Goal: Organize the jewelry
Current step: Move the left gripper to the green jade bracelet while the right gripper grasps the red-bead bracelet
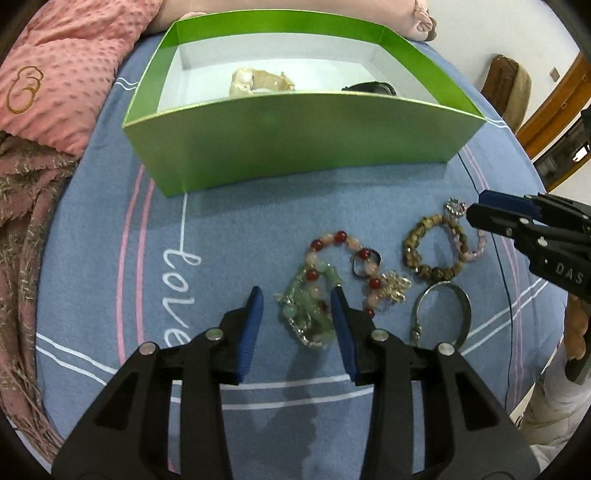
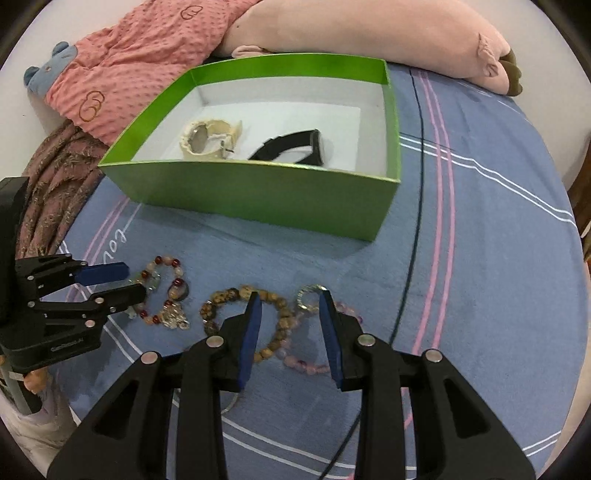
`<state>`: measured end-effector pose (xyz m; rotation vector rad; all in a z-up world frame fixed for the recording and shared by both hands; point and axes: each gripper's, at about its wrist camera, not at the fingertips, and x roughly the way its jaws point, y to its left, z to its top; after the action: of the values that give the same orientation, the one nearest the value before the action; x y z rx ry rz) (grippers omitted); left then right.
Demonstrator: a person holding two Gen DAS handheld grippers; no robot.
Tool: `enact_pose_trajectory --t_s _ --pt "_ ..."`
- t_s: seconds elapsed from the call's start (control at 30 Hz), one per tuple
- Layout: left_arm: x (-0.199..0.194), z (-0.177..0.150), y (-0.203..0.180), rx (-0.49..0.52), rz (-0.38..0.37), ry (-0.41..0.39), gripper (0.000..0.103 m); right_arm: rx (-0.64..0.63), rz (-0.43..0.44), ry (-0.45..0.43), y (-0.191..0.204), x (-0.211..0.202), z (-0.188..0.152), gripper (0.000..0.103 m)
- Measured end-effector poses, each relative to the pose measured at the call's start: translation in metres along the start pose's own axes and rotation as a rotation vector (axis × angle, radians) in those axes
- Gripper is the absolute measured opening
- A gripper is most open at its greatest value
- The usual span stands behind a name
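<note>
A green box [image 1: 295, 147] stands on the blue bedsheet and holds a cream watch [image 2: 208, 138] and a black watch [image 2: 295, 147]. In front of it lie a green bead bracelet [image 1: 308, 310], a red and pink bead bracelet [image 1: 343, 254], a brown bead bracelet [image 1: 432, 243], a pale purple bead bracelet [image 2: 310, 363], a silver ring [image 2: 310, 295] and a metal bangle [image 1: 443, 314]. My left gripper [image 1: 297, 295] is open, its fingers on either side of the green bracelet. My right gripper [image 2: 290, 299] is open over the brown and purple bracelets.
A pink dotted blanket [image 2: 140, 62] and a brown fringed scarf [image 1: 26, 221] lie left of the box. A pink plush pillow [image 2: 369, 29] lies behind it. A thin black cable [image 2: 413, 221] runs across the sheet right of the box.
</note>
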<state>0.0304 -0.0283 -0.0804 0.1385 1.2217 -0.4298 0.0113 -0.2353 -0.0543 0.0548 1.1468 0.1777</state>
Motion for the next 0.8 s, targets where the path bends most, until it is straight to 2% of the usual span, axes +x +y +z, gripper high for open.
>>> enact_pose_trajectory --t_s 0.07,0.13,0.17,0.4,0.67,0.73,0.77,0.8 --pt "-0.001 -0.001 0.001 -0.007 -0.013 0.000 0.023 0.010 -0.019 0.008 -0.005 0.002 -0.002 0.033" --pt "-0.007 -0.003 0.002 -0.009 -0.005 -0.017 0.017 0.026 -0.032 0.016 -0.011 0.004 -0.002 0.033" --pt "-0.009 -0.004 0.002 -0.006 -0.004 -0.025 0.009 0.036 -0.042 0.018 -0.015 0.005 -0.003 0.033" --pt "-0.030 -0.004 0.009 -0.027 -0.022 -0.067 0.006 0.049 -0.113 0.040 -0.025 0.014 -0.006 0.033" --pt "-0.020 -0.005 0.017 -0.053 -0.042 -0.027 0.009 0.022 -0.134 0.053 -0.024 0.023 -0.009 0.032" --pt "-0.019 -0.006 0.017 -0.050 -0.041 -0.021 0.011 0.003 -0.119 0.048 -0.020 0.023 -0.009 0.025" --pt "-0.018 -0.007 0.017 -0.047 -0.038 -0.019 0.015 -0.004 -0.113 0.049 -0.018 0.022 -0.011 0.015" --pt "-0.018 -0.007 0.017 -0.044 -0.038 -0.017 0.020 -0.013 -0.119 0.048 -0.015 0.022 -0.011 0.010"
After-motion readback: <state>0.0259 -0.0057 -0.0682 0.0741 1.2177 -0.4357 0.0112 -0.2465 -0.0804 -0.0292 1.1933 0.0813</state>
